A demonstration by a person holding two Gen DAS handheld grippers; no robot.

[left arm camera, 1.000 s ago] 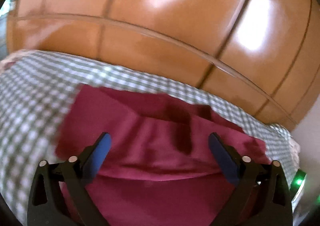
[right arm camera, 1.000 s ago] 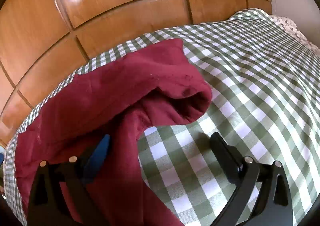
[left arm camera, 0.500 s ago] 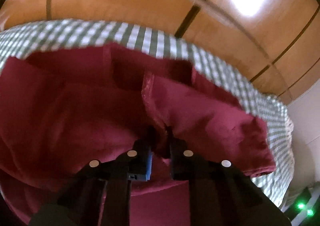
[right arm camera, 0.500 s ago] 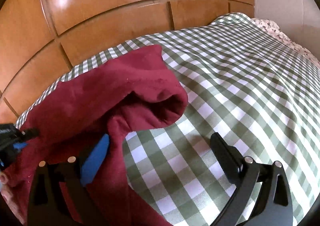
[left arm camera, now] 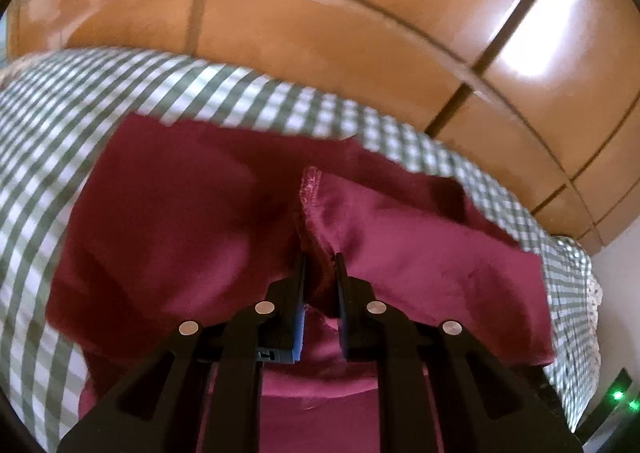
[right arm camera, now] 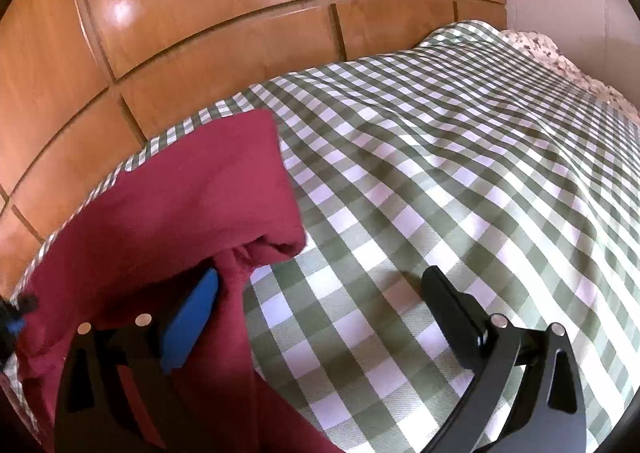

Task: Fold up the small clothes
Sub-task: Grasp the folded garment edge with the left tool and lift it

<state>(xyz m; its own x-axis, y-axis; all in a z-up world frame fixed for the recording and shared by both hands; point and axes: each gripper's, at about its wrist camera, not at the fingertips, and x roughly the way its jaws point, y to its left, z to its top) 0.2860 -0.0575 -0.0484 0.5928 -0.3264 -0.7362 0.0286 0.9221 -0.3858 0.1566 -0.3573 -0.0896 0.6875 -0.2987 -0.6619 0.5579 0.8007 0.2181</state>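
We are pinching the maroon garment [left arm camera: 420, 253] in our left claw [left arm camera: 320, 273]; our right claw [right arm camera: 320, 289] is gaping wide; folding is barely beginning.

Matt maroon cloth garment [left arm camera: 420, 253] (stitched hem), woven gingham bedspread [right arm camera: 440, 173], glossy wooden panels [right arm camera: 200, 13]

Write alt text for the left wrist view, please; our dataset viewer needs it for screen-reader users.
The left gripper is shut on a bunched fold of a dark red garment, which lies crumpled on a green-and-white checked bedspread. Glossy wooden panels fill the background.
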